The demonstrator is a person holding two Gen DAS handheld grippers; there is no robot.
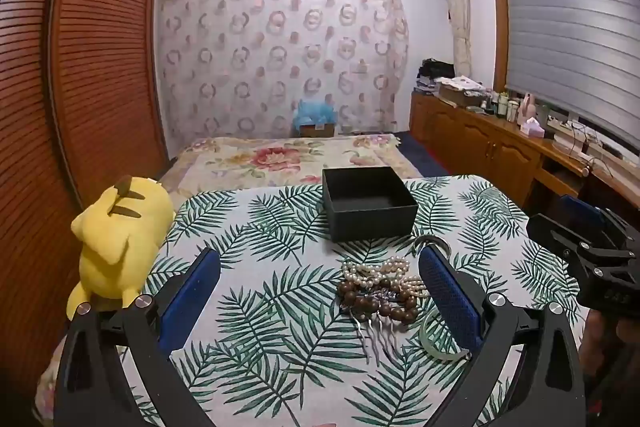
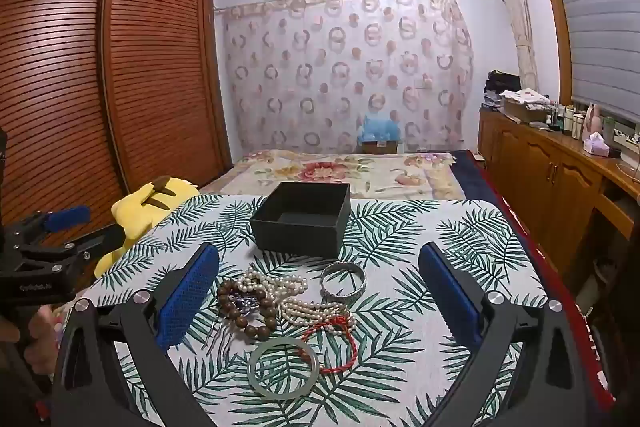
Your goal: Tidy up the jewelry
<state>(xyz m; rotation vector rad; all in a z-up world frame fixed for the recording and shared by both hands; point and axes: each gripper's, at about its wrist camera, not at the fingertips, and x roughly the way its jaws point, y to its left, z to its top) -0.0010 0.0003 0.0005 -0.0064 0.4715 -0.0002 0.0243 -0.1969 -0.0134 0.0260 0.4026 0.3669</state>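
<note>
An open black box (image 2: 302,219) stands at the far middle of the leaf-print table; it also shows in the left wrist view (image 1: 368,203). In front of it lies a jewelry pile: a pearl necklace (image 2: 296,297), a brown wooden bead bracelet (image 2: 246,311), a silver bangle (image 2: 343,279), a pale green jade bangle (image 2: 284,367), a red cord bracelet (image 2: 340,347) and a metal hair comb (image 1: 374,337). My left gripper (image 1: 320,291) is open and empty, left of the pile. My right gripper (image 2: 320,291) is open and empty, above the pile.
A yellow plush toy (image 1: 116,239) lies at the table's left edge. A bed with a floral cover (image 1: 288,155) is behind the table. A wooden wardrobe (image 2: 100,75) stands left, a wooden sideboard (image 2: 560,171) with bottles right.
</note>
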